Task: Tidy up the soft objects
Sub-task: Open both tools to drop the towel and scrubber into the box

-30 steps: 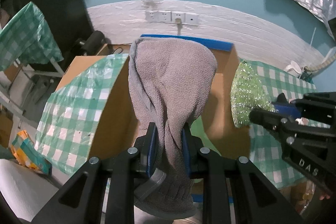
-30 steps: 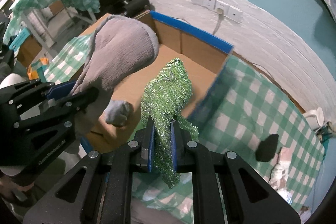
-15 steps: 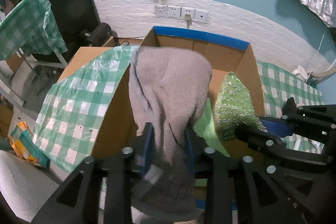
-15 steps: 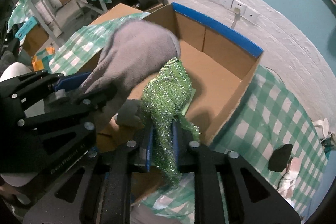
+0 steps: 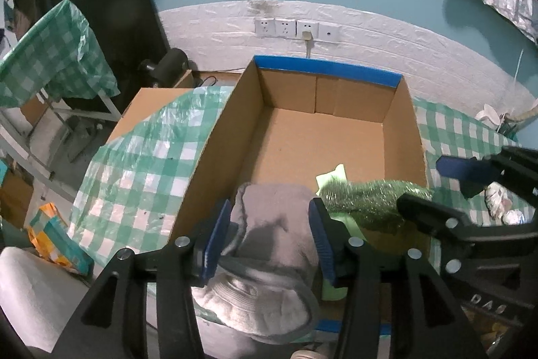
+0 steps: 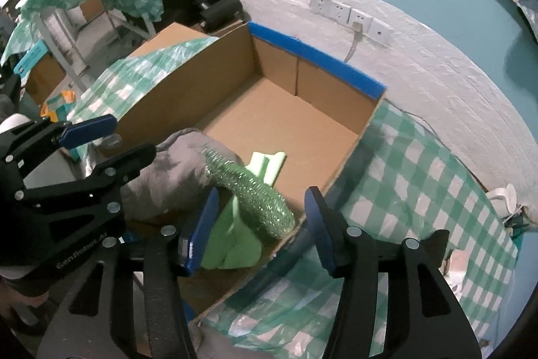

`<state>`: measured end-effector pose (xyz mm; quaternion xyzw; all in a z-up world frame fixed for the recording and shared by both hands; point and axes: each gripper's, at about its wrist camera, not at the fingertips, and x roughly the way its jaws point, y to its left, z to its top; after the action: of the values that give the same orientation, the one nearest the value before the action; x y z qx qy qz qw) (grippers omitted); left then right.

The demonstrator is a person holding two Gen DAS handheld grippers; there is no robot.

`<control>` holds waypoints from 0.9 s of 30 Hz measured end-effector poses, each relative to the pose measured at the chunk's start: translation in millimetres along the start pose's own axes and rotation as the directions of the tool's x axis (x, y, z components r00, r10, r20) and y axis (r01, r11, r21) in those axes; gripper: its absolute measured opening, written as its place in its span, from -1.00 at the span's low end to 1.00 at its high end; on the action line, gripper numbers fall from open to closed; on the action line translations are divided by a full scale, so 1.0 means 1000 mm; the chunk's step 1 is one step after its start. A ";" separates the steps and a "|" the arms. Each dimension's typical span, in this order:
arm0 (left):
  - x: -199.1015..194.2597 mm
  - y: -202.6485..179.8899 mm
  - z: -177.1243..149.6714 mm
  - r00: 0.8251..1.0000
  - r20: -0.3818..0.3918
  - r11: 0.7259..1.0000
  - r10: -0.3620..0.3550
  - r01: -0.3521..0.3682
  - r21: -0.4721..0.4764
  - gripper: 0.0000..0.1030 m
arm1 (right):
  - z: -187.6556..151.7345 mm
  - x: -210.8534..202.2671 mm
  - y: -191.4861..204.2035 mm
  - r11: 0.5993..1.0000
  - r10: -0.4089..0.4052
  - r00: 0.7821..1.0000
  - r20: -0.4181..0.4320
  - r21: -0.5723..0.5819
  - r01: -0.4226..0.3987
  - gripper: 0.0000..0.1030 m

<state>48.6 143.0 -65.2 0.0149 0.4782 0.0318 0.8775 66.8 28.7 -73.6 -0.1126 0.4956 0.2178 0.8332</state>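
- Left gripper (image 5: 270, 236): jaws just opened, apart, grey sock (image 5: 275, 224) lying loose between them at the cardboard box's (image 5: 215, 150) six o'clock edge.
- Right gripper (image 6: 260, 224): jaws just opened, apart, green sparkly cloth (image 6: 250, 190) released between them.

Both views ride on the hand-held tools and look steeply down and forward along their black arms, close above the open brown cardboard box with blue-taped rim (image 5: 328, 69). The left wrist view faces the box squarely, toward the white brick-pattern wall strip with a row of sockets (image 5: 296, 28), with the right claw (image 5: 433, 187) entering from its right edge. The right wrist view looks from the box's near right corner, turned leftward, with the left claw (image 6: 114, 140) at its left edge. Both share the box floor, the crumpled grey towel (image 5: 275, 221) and the glittery green scouring cloth (image 6: 250, 190).
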 end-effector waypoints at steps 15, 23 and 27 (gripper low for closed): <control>-0.017 -0.027 0.002 0.999 0.034 0.998 -0.010 0.008 0.068 0.29 | -0.018 -0.018 -0.028 0.998 -0.041 0.999 0.018 0.047 0.040 0.18; -0.022 -0.052 0.001 0.999 0.043 0.992 -0.022 0.017 0.125 0.37 | -0.031 -0.033 -0.053 0.994 -0.055 0.998 0.035 0.093 0.051 0.18; -0.025 -0.066 0.000 0.998 0.046 0.988 -0.032 0.024 0.152 0.37 | -0.038 -0.040 -0.062 0.992 -0.072 0.997 0.040 0.105 0.068 0.19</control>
<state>37.6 75.4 -47.6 0.0757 0.4583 -0.0173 0.8854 50.0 -51.4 -58.9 -0.0819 0.4837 0.1650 0.8556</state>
